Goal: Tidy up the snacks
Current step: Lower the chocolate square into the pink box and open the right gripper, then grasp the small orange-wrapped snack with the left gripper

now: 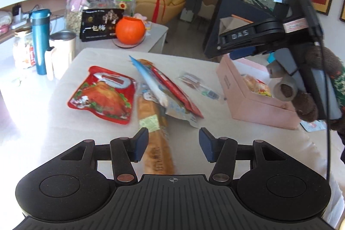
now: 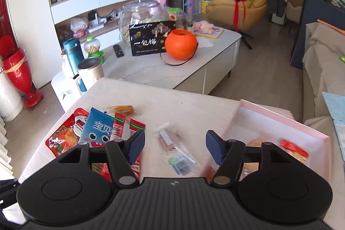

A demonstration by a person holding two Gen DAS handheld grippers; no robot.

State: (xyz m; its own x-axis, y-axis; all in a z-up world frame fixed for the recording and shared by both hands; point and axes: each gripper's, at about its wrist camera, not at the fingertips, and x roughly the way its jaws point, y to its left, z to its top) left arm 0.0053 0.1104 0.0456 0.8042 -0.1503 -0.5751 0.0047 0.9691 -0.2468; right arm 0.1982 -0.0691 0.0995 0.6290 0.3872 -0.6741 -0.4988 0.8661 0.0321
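Observation:
Snacks lie in a heap on the pale table (image 1: 64, 133): a red roast-chicken pouch (image 1: 101, 94), a blue pouch (image 1: 148, 81) tilted on edge, a red-green packet (image 1: 176, 89), a small clear packet (image 1: 200, 85) and a long brown bread pack (image 1: 157, 139). My left gripper (image 1: 173, 143) hangs open over the bread pack, which runs between the fingers without both pads touching it. My right gripper (image 2: 175, 147) is open and empty above the clear packet (image 2: 172, 143), just left of the open pink box (image 2: 280, 118). A red packet (image 2: 294, 149) and an orange one lie inside the box.
A low cabinet behind the table carries an orange pumpkin pot (image 2: 181, 46), a black box (image 2: 151, 39), a glass jar (image 2: 138, 14), a teal flask (image 2: 73, 53) and a steel mug (image 2: 90, 72). A sofa (image 2: 323, 61) stands on the right. A hand in a brown glove (image 1: 306, 105) shows by the box.

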